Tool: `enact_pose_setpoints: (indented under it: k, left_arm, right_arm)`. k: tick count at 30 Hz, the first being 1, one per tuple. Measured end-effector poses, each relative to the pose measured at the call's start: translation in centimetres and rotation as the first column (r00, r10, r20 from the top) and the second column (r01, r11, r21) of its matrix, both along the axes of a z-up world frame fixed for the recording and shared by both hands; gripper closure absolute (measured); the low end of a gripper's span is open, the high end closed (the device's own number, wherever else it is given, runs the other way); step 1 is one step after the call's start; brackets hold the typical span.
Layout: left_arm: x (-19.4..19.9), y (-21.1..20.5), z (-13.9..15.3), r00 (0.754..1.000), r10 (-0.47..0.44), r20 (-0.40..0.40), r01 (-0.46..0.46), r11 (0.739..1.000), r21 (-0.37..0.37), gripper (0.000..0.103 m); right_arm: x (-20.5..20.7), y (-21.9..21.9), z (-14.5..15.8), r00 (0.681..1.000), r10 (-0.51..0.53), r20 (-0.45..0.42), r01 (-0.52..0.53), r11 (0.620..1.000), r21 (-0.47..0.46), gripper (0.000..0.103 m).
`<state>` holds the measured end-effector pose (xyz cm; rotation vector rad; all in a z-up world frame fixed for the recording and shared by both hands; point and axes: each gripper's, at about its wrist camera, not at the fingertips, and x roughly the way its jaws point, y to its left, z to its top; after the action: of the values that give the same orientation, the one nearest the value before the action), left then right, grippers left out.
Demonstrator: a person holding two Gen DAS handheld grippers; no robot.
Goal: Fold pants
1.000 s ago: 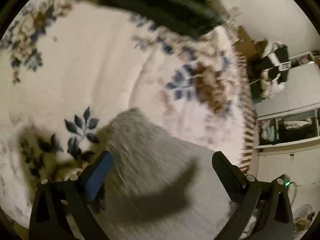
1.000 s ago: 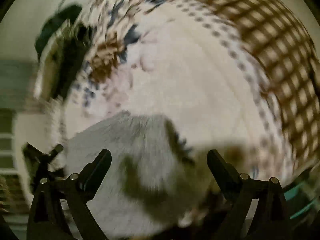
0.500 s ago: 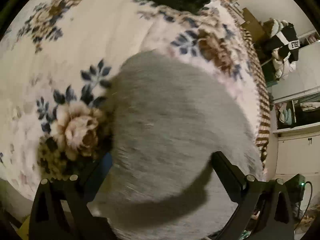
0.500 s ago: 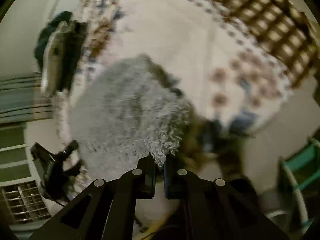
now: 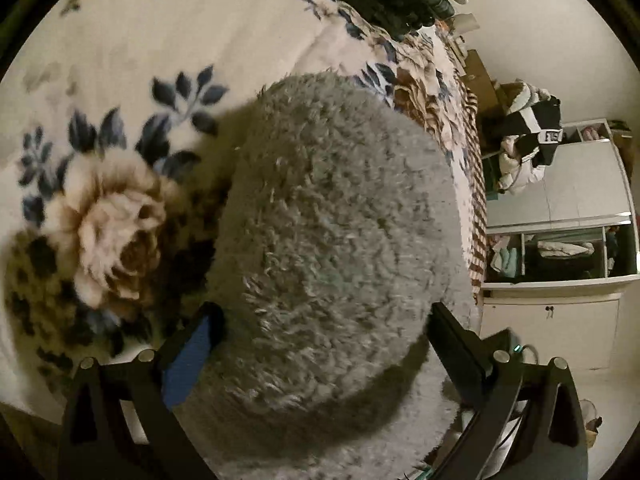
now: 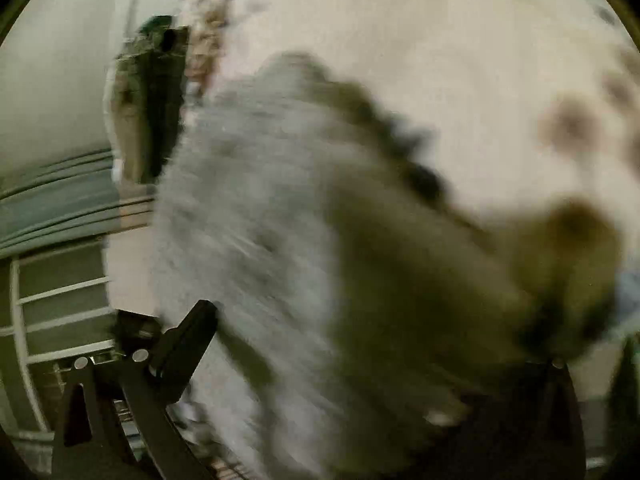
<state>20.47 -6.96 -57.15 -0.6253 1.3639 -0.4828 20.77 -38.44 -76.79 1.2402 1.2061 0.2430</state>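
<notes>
A bed covered by a cream floral blanket (image 5: pixel 132 40), printed with a tan rose and dark blue leaves, fills both views; white cabinets (image 5: pixel 560 312) stand beyond its far edge. The grey fleece pants (image 5: pixel 336 240) lie bunched on the blanket, directly ahead of both tools. Left gripper (image 5: pixel 324 344): jaws spread wide, one finger on either side of the near edge of the pants. Right gripper (image 6: pixel 360 360): jaws apart, the view motion-blurred; one finger (image 6: pixel 188 344) visible beside the pants (image 6: pixel 248 240), the other lost in shadow.
</notes>
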Motion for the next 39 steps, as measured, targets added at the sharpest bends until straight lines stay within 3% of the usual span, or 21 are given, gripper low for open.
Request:
enact_pose_setpoints:
  k: [2, 4, 8, 9, 10, 11, 13, 16, 18, 25, 27, 31, 33, 39]
  left_arm:
    - [0.1, 0.3, -0.6, 1.0, -0.002, 0.004, 0.002, 1.0, -0.017, 0.0]
    - [0.2, 0.5, -1.4, 1.0, -0.008, -0.003, 0.008, 0.999, -0.046, 0.0]
    - [0.3, 0.8, -2.9, 0.999, -0.011, -0.038, 0.006, 0.992, -0.124, 0.0]
    - [0.3, 0.9, -2.9, 0.999, -0.009, -0.037, 0.004, 0.99, -0.141, 0.0]
    - [0.2, 1.0, -2.7, 0.999, -0.011, -0.032, 0.006, 0.991, -0.137, 0.0]
    - [0.1, 0.9, -2.3, 1.0, -0.022, -0.022, 0.019, 0.991, -0.135, 0.0]
    - [-0.1, 0.8, -1.3, 0.999, -0.037, 0.021, 0.039, 0.989, -0.142, 0.012]
    - [-0.5, 0.9, 0.3, 0.998, -0.043, 0.055, 0.051, 0.986, -0.161, 0.03]
    - [-0.8, 1.1, 1.5, 0.998, -0.041, 0.057, 0.051, 0.983, -0.175, 0.033]
    - [-1.4, 1.8, 8.4, 0.994, -0.016, 0.105, 0.036, 0.979, -0.199, 0.034]
    - [-0.7, 1.9, 11.2, 0.993, -0.004, 0.114, 0.027, 0.979, -0.2, 0.034]
    - [1.9, 2.3, 16.6, 0.987, 0.025, 0.159, 0.007, 0.979, -0.202, 0.034]
    - [4.3, 3.2, 19.5, 0.981, 0.047, 0.189, -0.006, 0.978, -0.211, 0.034]
    - [16.1, 5.3, 24.9, 0.961, 0.104, 0.256, -0.04, 0.969, -0.243, 0.034]
  right_arm:
    - [1.4, 1.0, 0.8, 0.998, 0.042, 0.048, -0.04, 0.999, -0.035, 0.0]
    - [2.5, 2.3, -0.4, 0.994, 0.109, 0.008, -0.108, 0.991, -0.078, 0.0]
    - [3.1, 2.8, -2.0, 0.996, 0.088, 0.009, -0.088, 0.996, -0.009, 0.002]
    - [3.3, 3.0, -1.8, 0.996, 0.093, 0.017, -0.092, 0.996, -0.011, 0.007]
    - [3.5, 3.2, -1.3, 0.994, 0.099, 0.038, -0.098, 0.995, -0.035, 0.025]
    - [3.7, 3.7, -0.8, 0.993, 0.116, 0.039, -0.112, 0.99, -0.08, 0.036]
    - [3.9, 4.4, 0.0, 0.989, 0.138, 0.045, -0.132, 0.984, -0.118, 0.05]
    - [3.6, 4.8, 1.3, 0.989, 0.137, 0.057, -0.128, 0.981, -0.149, 0.06]
    - [3.1, 4.8, 2.3, 0.99, 0.127, 0.061, -0.117, 0.982, -0.146, 0.062]
    - [2.9, 4.4, 8.4, 0.988, 0.117, 0.101, -0.104, 0.987, -0.126, 0.063]
    - [2.4, 3.5, 11.5, 0.986, 0.119, 0.114, -0.105, 0.987, -0.123, 0.063]
    - [5.2, 4.0, 18.0, 0.976, 0.141, 0.168, -0.119, 0.983, -0.137, 0.063]
    - [6.3, 4.1, 20.7, 0.971, 0.145, 0.191, -0.119, 0.983, -0.143, 0.063]
    - [17.9, 6.5, 28.6, 0.949, 0.149, 0.279, -0.101, 0.978, -0.181, 0.063]
